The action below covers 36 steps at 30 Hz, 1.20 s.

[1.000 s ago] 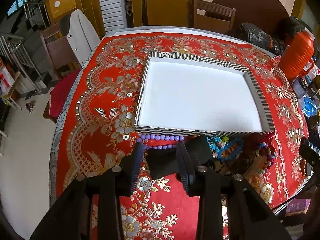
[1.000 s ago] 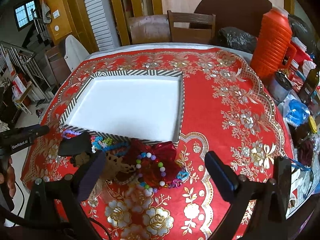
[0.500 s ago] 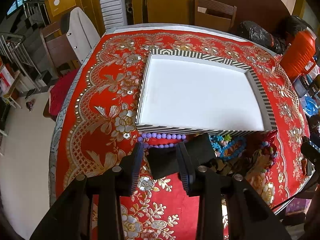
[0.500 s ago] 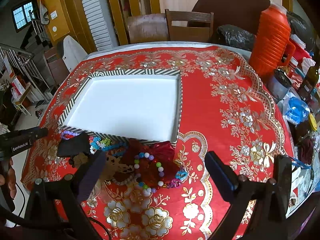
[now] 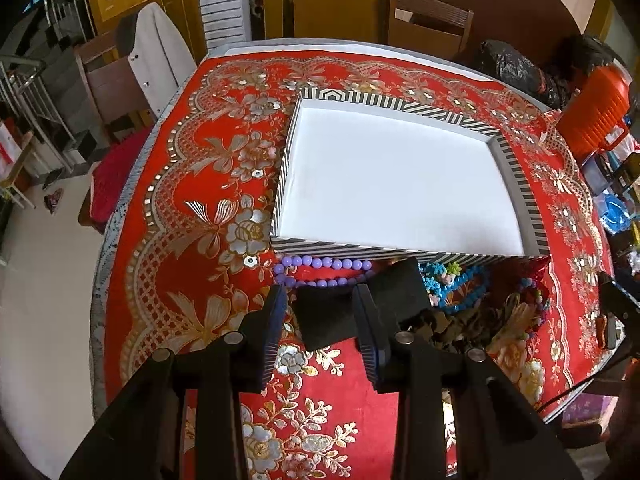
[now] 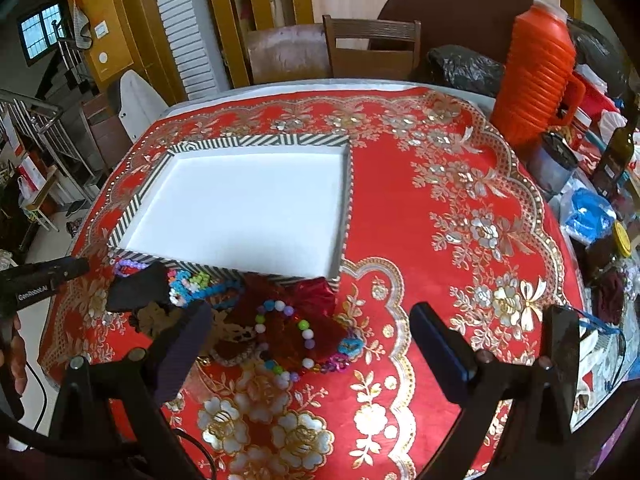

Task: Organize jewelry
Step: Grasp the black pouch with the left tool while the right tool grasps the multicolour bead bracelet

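Observation:
A black-and-white striped tray (image 5: pixel 400 249) with a bare white floor sits on the red floral tablecloth; it also shows in the right wrist view (image 6: pixel 224 266). In front of it lies a pile of jewelry: a purple bead necklace (image 5: pixel 320 264), blue beads (image 5: pixel 460 280), a multicolour bead bracelet (image 6: pixel 296 332) and a black pouch (image 5: pixel 360 304). My left gripper (image 5: pixel 320 320) is shut on the black pouch and holds it just in front of the tray. My right gripper (image 6: pixel 308 344) is open and empty above the bracelet.
An orange ribbed jug (image 6: pixel 536 76) stands at the far right of the table, with bottles, jars and blue plastic (image 6: pixel 588 208) along the right edge. Wooden chairs (image 6: pixel 372 48) stand behind the table. A black bag (image 6: pixel 464 68) lies at the back.
The left gripper has risen slightly with the black pouch in it. The right gripper has barely moved.

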### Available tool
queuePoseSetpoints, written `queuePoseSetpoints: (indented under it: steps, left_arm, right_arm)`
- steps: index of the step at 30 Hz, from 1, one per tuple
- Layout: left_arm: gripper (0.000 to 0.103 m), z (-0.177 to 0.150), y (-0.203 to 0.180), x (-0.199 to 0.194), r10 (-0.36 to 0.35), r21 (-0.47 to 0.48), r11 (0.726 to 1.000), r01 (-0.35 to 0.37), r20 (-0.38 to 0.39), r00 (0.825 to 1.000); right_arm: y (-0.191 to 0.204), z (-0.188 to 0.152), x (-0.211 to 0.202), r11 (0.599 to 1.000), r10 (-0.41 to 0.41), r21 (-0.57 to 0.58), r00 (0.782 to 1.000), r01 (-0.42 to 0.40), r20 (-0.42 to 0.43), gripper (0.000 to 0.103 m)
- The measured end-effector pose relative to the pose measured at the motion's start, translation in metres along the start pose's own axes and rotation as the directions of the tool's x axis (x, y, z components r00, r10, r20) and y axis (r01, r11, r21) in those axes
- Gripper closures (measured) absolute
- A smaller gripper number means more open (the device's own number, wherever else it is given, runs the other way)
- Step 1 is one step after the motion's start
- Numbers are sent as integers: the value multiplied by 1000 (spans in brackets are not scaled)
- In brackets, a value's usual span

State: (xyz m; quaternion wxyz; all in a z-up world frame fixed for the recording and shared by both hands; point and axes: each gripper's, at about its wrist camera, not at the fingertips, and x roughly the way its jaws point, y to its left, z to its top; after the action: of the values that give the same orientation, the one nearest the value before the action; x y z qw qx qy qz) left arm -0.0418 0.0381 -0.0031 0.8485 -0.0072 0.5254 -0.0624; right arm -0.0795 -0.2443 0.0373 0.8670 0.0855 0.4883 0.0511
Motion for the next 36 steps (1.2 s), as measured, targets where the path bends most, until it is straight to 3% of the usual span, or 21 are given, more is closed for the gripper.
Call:
queuePoseSetpoints:
  steps: [7,12,16,23,32,36]
  left_arm:
    - [83,-10,2,9,-117,4,993,118,-61,991]
    - [83,-11,8,22,-188,-66,981,182,-100,977]
    - [83,-9,8,28,-218,-91,974,208,-115,969]
    - [82,-4,3,35,-248,-51,969,243,-129,960]
    - [82,0,-11,49,-260,84,956,280,-197,945]
    - [82,7,-10,46,-272,147,942,301,-186,944]
  right_arm:
    - [-18,-14,6,1000,27,10,1000,-27,-7,3]
    - [-29,-23,19,997,75,32,997,-74,-34,7]
    - [-29,-27,34,992,120,32,990,-118,-73,30]
    - [-11,-28,55,984,161,-51,980,-168,-117,53]
    - [0,-26,72,974,197,-74,964,-213,-177,53]
    - [-1,-26,74,974,202,-63,961,-217,-188,53]
